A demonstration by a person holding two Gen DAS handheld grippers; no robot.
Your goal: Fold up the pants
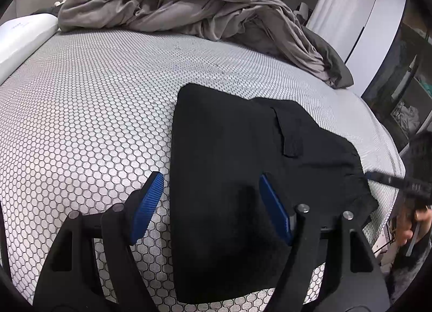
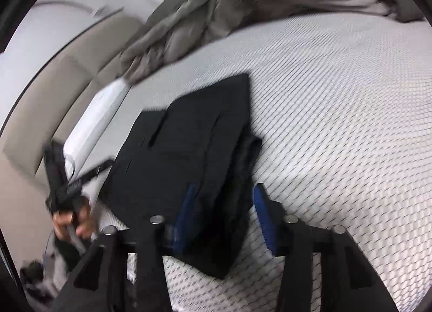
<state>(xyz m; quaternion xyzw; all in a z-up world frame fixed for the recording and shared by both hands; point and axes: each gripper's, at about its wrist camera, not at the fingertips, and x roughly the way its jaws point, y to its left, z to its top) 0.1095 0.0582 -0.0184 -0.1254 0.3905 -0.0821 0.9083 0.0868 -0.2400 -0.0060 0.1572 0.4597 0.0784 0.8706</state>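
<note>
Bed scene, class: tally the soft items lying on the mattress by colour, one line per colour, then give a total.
Black: 1, the folded pants
Grey: 1, the crumpled duvet
White: 1, the pillow
Total: 3

black pants (image 1: 229,177) | folded into a flat, roughly rectangular bundle, pocket flap on top | lying on the honeycomb-patterned mattress (image 1: 94,109) | left view: left edge between the blue fingers (image 1: 148,204), bulk under the right one | right view: near corner between the fingers
</note>
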